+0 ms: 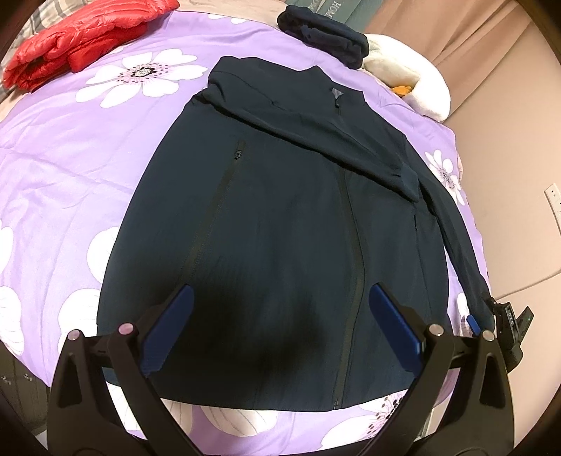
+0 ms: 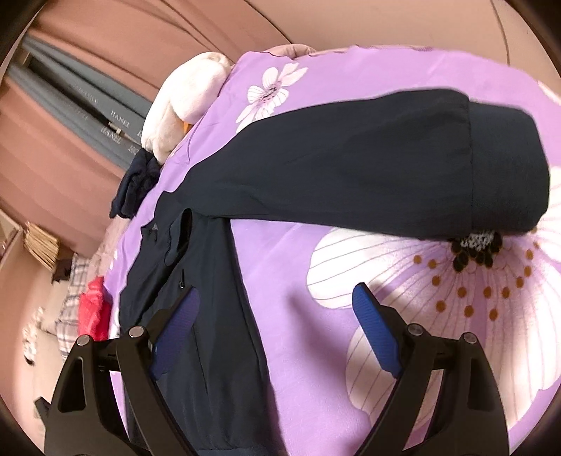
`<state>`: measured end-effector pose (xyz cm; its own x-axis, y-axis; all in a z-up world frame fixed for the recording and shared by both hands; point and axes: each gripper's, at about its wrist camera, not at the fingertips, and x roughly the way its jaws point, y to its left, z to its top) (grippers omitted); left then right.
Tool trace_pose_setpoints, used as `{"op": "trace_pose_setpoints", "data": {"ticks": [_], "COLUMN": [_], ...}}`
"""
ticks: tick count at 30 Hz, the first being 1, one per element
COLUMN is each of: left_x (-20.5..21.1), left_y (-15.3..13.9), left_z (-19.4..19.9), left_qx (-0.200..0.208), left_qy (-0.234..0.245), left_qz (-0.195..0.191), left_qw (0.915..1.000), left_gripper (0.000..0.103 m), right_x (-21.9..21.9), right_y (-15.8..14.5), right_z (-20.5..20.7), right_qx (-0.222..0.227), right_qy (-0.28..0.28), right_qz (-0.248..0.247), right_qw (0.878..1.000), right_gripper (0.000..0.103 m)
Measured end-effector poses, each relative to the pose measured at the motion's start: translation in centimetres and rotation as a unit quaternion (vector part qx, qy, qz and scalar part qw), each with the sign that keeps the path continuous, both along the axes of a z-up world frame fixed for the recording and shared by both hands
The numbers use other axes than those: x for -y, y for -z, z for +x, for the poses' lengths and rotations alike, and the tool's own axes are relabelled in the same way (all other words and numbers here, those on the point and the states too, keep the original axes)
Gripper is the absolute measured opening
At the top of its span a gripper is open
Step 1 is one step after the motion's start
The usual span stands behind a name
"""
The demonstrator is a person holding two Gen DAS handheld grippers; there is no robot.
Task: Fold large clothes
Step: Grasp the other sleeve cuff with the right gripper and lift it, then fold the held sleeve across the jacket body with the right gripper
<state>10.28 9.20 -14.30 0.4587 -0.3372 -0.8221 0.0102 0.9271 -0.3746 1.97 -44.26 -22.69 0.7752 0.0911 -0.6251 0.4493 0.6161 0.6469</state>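
— Folding sleeves inward: the jacket [image 1: 266, 224] lies flat ahead of the left gripper [image 1: 280, 322], jaws wide, empty.
— Right gripper [image 2: 277, 322], likewise wide; the outstretched sleeve [image 2: 350, 168] ahead probably needs gripping next.

purple floral bedspread [image 1: 105, 147], red puffer jacket [image 1: 73, 45] at far corner, folded dark garment [image 1: 326, 31], white plush toy [image 1: 413, 77]

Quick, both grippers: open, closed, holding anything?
Left gripper: open, empty, over the lower part of the navy jacket.
Right gripper: open, empty, near the jacket's outstretched sleeve on the purple bedspread.
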Motion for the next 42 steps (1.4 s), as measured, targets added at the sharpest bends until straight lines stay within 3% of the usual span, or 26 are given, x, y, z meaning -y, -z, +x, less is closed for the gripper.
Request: {"op": "trace_pose_setpoints", "data": {"ticks": [8,14,19,23,25,27,29,32,35,38,42], "left_x": [0.6,0.0,-1.0,-1.8,-2.4,-2.8,-3.2,-3.3,-3.1,-2.9,-2.8], "left_y": [-0.2,-0.8,-0.7,-0.8,-0.9,-0.9,-0.9,-0.8,-0.4,0.1,0.5], "left_z": [0.6,0.6,0.5,0.2,0.2,0.2,0.4,0.6,0.8,1.0,1.3], "left_qx": [-0.002,0.008,0.007,0.009,0.011,0.010,0.010,0.009,0.005,-0.002,-0.005], "left_qy": [0.000,-0.010,-0.021,-0.028,-0.033,-0.038,-0.041,-0.040,-0.035,-0.030,-0.029], "left_qz": [0.014,0.011,0.004,0.003,0.005,0.004,0.002,-0.001,-0.002,-0.003,-0.008], "left_qw": [0.9999,0.9999,0.9997,0.9996,0.9994,0.9992,0.9991,0.9992,0.9994,0.9995,0.9995], "left_gripper": [0.101,0.101,0.101,0.101,0.101,0.101,0.101,0.101,0.101,0.101,0.101], "right_x": [3.0,5.1,6.7,7.8,8.2,8.6,9.1,9.5,9.1,8.2,6.5], "right_y": [2.3,2.0,2.9,3.1,3.2,3.6,4.3,4.4,2.5,-1.2,-6.6], "right_z": [0.0,0.0,-0.5,-0.5,-0.7,-0.9,-1.2,-1.3,-0.9,0.2,1.9], "right_qx": [0.022,0.044,0.080,0.104,0.106,0.101,0.090,0.078,0.070,0.076,0.093], "right_qy": [0.069,0.161,0.283,0.348,0.368,0.380,0.386,0.376,0.349,0.308,0.252], "right_qz": [0.054,0.050,0.077,0.103,0.116,0.129,0.144,0.138,0.082,-0.006,-0.113], "right_qw": [0.996,0.985,0.953,0.926,0.916,0.910,0.907,0.913,0.931,0.948,0.957], "right_gripper": [0.089,0.089,0.089,0.088,0.078,0.054,0.036,0.021,0.008,0.006,0.005]}}
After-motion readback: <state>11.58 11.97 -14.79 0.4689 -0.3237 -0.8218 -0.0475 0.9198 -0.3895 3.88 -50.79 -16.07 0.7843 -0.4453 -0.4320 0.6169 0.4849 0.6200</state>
